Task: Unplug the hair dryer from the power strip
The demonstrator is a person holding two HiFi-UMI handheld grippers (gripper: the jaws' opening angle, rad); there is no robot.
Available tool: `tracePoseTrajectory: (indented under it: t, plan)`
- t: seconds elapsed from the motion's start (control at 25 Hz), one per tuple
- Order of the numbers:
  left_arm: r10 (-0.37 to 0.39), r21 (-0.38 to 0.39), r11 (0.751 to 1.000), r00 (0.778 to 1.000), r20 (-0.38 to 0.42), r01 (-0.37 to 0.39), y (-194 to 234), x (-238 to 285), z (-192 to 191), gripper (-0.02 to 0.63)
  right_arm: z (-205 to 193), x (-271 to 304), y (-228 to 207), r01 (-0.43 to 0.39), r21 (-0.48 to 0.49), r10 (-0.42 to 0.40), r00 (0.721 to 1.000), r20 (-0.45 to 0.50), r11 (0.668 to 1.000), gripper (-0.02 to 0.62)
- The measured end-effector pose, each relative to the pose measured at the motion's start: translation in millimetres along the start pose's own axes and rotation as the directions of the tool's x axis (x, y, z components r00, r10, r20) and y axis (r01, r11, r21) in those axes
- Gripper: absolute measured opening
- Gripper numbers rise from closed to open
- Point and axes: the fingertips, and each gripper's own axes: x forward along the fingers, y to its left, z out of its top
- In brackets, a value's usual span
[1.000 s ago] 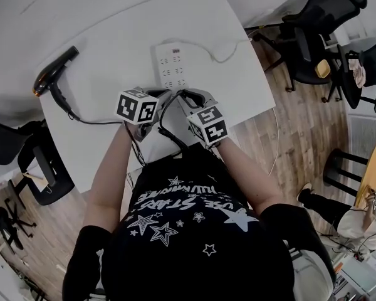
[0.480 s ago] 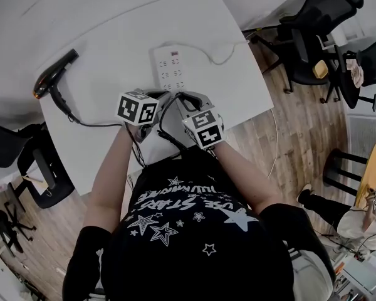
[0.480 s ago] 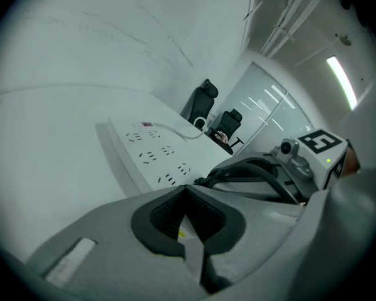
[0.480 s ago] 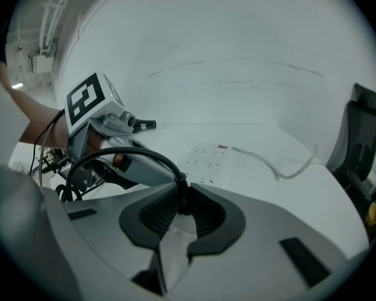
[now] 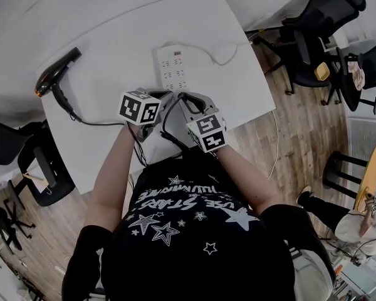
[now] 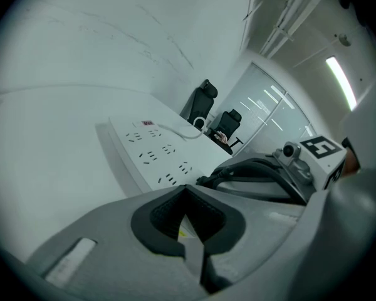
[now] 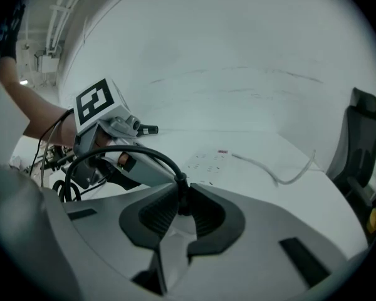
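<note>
White table [image 5: 113, 42] bears the power strip [image 5: 175, 68]; at its near end the right gripper [image 7: 180, 205] clamps a black cord [image 7: 117, 148], its plug hidden, and the left gripper [image 6: 187, 212] is closed on nothing.

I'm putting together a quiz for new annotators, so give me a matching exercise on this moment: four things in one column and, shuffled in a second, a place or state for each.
Things:
1. hair dryer
2. power strip
3. black cord
4. left gripper

Places or states:
A. jaws together, nothing between them
B. white, lying flat with its sockets facing up
C. near the left edge of the table, away from both grippers
D. pinched between the jaws of the right gripper

Pairs: 1-C, 2-B, 3-D, 4-A
</note>
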Motion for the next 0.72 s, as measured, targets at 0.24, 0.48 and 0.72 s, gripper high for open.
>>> tracePoseTrajectory:
  t: [0.24, 0.48, 0.72]
  plan:
    - [0.007, 0.010, 1.000, 1.000, -0.005, -0.007, 0, 1, -2, 0.006, 2, 0, 8, 0.016, -0.239, -0.023, 0.999, -0.027, 0.971, 0.067]
    - [0.016, 0.042, 0.999, 1.000, -0.016, -0.015, -3, 2, -1, 0.006, -7, 0, -6, -0.024, 0.087, 0.025, 1.000, -0.012, 0.996, 0.063]
    - [0.014, 0.053, 0.999, 1.000, -0.026, -0.013, -1, 3, -2, 0.006, -5, 1, -1, 0.018, -0.006, -0.018, 0.999, -0.035, 1.000, 0.063]
